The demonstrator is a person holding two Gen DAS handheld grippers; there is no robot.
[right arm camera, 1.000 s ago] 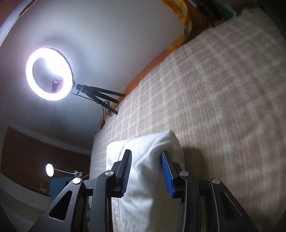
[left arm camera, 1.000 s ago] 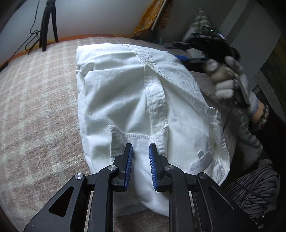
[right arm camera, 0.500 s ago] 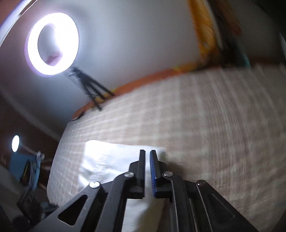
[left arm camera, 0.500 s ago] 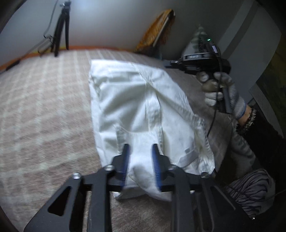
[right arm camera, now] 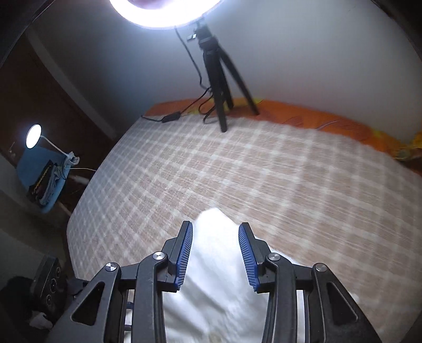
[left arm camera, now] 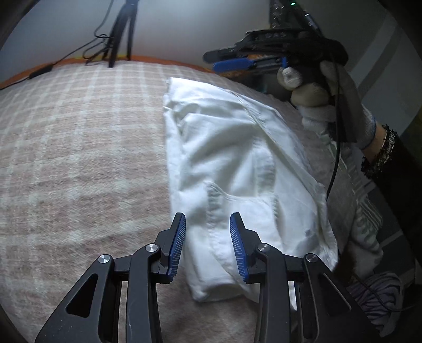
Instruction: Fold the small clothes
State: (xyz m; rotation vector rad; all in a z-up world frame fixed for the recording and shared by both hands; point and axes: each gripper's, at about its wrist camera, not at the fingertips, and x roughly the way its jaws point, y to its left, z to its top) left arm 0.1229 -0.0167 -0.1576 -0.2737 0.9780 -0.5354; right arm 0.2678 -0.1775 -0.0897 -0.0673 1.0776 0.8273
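- Nearest in the left wrist view, the left claw [left arm camera: 207, 244] stands with its blue-padded fingers spread wide and nothing pinched between them; the near end of the white garment [left arm camera: 237, 168] lies in the gap below.
- The white garment lies folded into a long band on the bed [left arm camera: 79, 158], running away from the left claw toward the far side, with a pocket seam and wrinkles showing on top.
- The bed carries a beige checked blanket, with an orange edge along the wall.
- Farther off on the right, a gloved hand [left arm camera: 316, 87] grips the right claw [left arm camera: 232, 63] in the air above the far end of the garment; in that view its blue finger pad shows side-on.
- In the right wrist view, the right claw [right arm camera: 215, 253] is wide open and holds nothing; a white corner of the garment shows between and below its fingers, blurred.
- Beyond, a black tripod [right arm camera: 219, 79] stands at the far edge of the bed with a lit ring light [right arm camera: 163, 10] on top and a cable trailing down.
- A small lamp [right arm camera: 33, 133] glows at the far left beside the bed.
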